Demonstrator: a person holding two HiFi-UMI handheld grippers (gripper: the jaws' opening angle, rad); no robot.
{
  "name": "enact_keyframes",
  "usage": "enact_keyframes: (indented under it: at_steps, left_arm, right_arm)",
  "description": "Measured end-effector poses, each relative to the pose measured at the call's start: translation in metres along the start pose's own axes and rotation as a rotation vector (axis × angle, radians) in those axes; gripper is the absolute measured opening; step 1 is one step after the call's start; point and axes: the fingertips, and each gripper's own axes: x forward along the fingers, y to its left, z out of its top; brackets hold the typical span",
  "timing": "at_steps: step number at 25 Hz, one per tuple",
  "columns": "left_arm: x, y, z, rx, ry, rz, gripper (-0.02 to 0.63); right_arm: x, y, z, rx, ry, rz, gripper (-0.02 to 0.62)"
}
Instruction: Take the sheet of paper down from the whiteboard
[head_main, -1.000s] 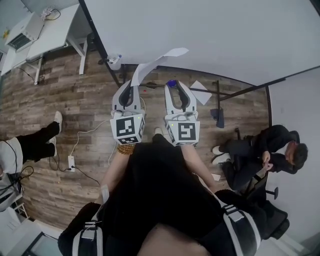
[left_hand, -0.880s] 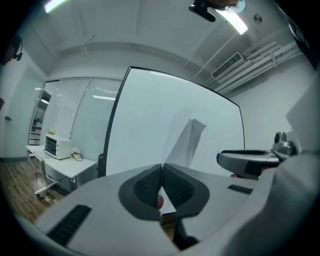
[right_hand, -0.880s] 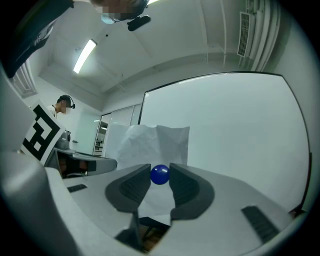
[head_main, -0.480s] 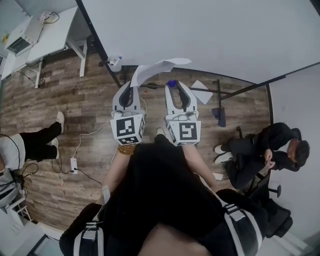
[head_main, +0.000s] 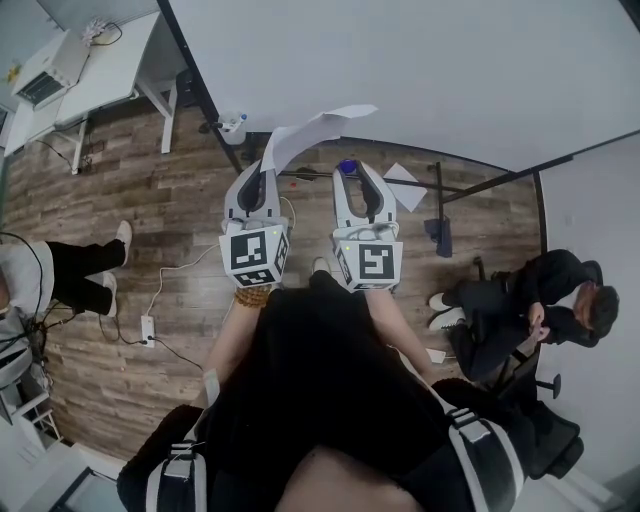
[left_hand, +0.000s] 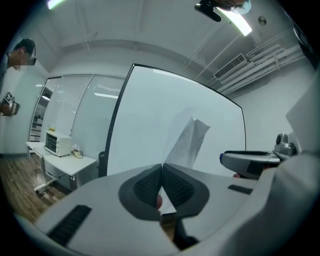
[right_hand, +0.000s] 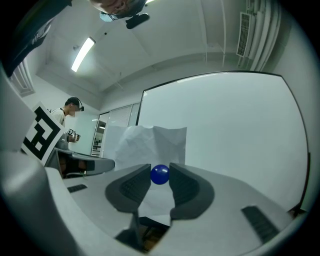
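The white sheet of paper (head_main: 305, 135) curls up in front of the whiteboard (head_main: 420, 70), and my left gripper (head_main: 262, 170) is shut on its lower edge. In the left gripper view the sheet (left_hand: 187, 145) rises edge-on from between the closed jaws of the left gripper (left_hand: 162, 172). My right gripper (head_main: 347, 168) stands beside it on the right, its jaws closed on a round blue magnet (head_main: 345, 166). In the right gripper view the magnet (right_hand: 160, 174) sits between the jaw tips, with the crumpled sheet (right_hand: 145, 145) behind it and the whiteboard (right_hand: 235, 130) beyond.
A person sits on a chair (head_main: 520, 310) at the right, and another person's legs (head_main: 70, 280) show at the left. A white desk (head_main: 100, 70) stands at the upper left. The board's stand legs (head_main: 437, 215), a loose paper (head_main: 400, 185) and a power strip (head_main: 142, 325) lie on the wooden floor.
The sheet's free end has flapped slightly. Both grippers have kept their places. The legs at the left have shifted further left.
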Motion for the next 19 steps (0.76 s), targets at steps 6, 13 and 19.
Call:
enact_keyframes:
  at_steps: [6, 13, 19]
  left_arm:
    - [0.007, 0.001, 0.003, -0.030, -0.011, -0.012, 0.008]
    - [0.012, 0.001, 0.006, -0.048, -0.022, -0.012, 0.008]
    - [0.019, 0.000, 0.005, -0.049, -0.025, -0.009, 0.008]
  right_arm:
    - [0.007, -0.009, -0.001, 0.004, 0.008, -0.018, 0.112]
    - [0.010, -0.013, 0.000, 0.006, -0.003, -0.018, 0.112]
    - [0.017, -0.019, -0.002, 0.012, -0.007, -0.016, 0.112]
